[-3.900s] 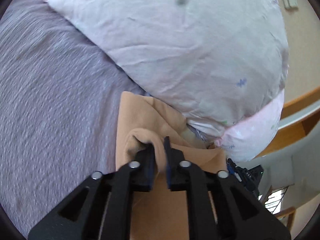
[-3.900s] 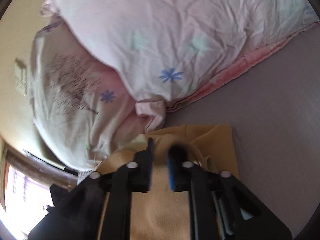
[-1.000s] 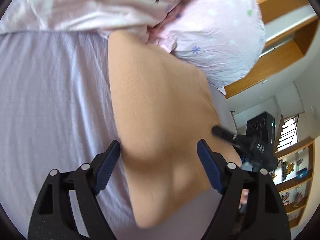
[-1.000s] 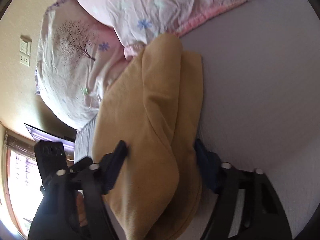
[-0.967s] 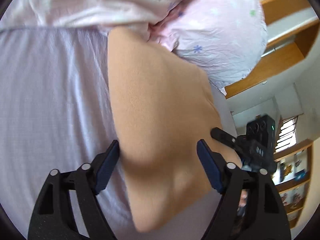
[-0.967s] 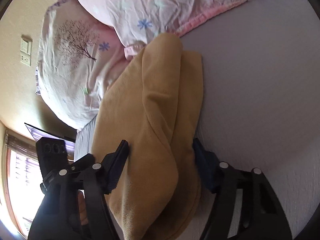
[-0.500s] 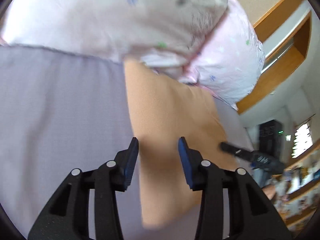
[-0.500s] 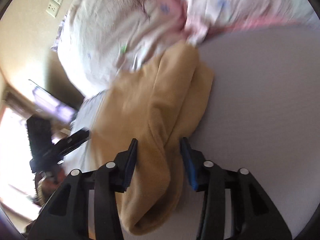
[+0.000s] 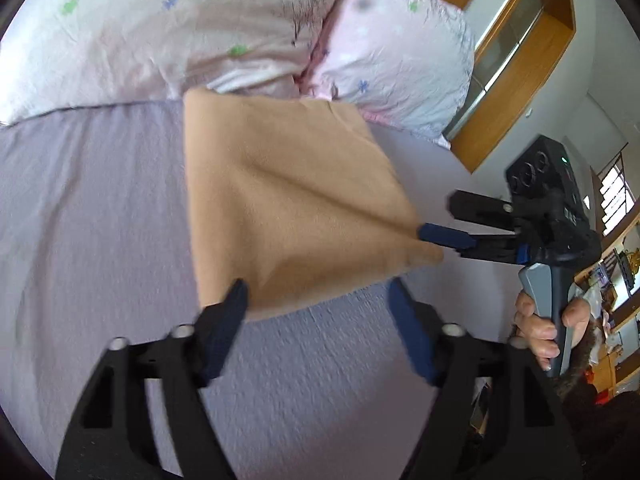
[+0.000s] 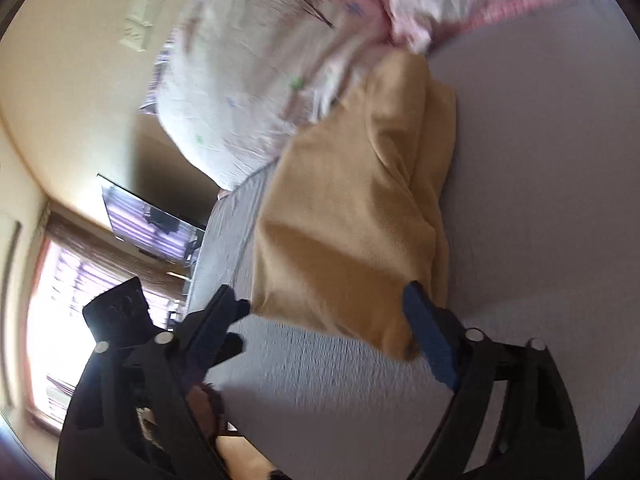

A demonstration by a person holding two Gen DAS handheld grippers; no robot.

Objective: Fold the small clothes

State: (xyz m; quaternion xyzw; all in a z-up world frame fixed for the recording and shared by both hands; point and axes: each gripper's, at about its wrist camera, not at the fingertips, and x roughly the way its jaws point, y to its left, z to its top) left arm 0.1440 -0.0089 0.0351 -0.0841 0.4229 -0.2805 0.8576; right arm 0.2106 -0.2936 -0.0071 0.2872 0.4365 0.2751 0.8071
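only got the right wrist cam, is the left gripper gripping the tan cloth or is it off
observer: It is off. The left gripper has its jaws wide open, with one pad over the near left corner of the folded tan garment and nothing clamped.
operator: ok is the top lying flat
observer: Not quite. A diagonal ridge runs from the middle of the top towards the corner beside the right gripper.
operator: am i touching it there
observer: Seen from the side, the tip of your lower blue pad meets that near right corner. The upper jaw sits apart from the cloth, over the purple sheet.
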